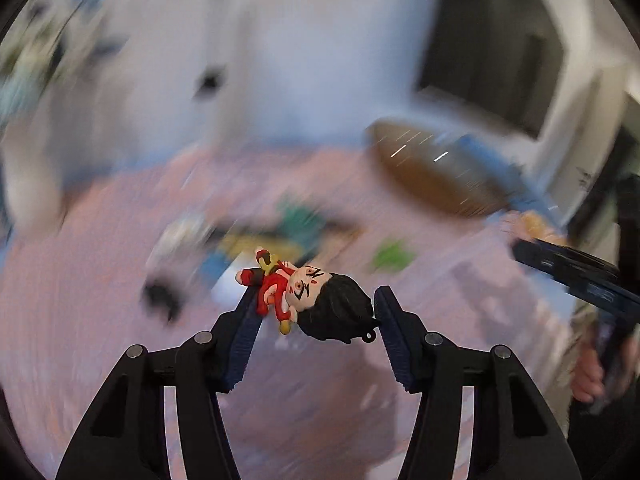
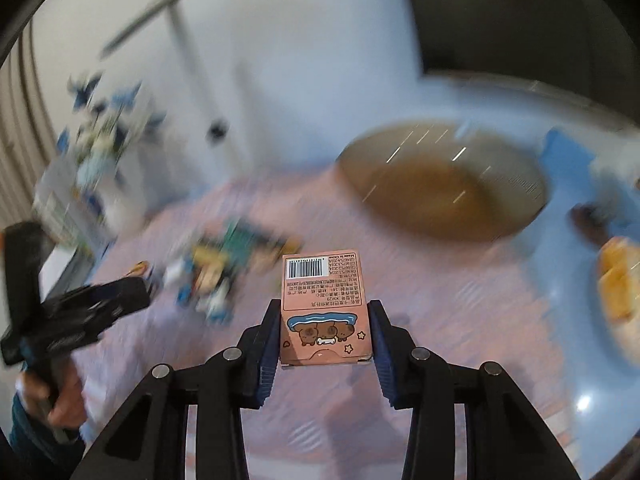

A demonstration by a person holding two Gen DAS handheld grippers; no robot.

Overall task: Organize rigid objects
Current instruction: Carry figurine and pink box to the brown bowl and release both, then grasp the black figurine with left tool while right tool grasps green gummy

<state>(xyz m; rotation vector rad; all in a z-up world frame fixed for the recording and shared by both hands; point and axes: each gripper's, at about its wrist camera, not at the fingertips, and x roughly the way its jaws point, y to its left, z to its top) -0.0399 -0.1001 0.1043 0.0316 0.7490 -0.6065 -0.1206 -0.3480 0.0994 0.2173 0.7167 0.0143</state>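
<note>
A home room: pink tablecloth (image 2: 440, 280), white door (image 2: 280, 60), scattered toys (image 2: 224, 264).

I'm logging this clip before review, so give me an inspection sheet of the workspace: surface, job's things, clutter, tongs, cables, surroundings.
Surface: pink cloth over the table, blurred by motion.
Job's things: figurine with black hair and red outfit, lying sideways between the left tongs; pink box with barcode and cartoon print, held in the right tongs; round brown basket farther back.
Clutter: blurred pile of small colourful items mid-table; yellow things at the right edge, too blurred to name.
Tongs: both shut on their loads, each raised off the cloth.
Cables: nothing seen.
Surroundings: white wall, dark opening upper right.
</note>
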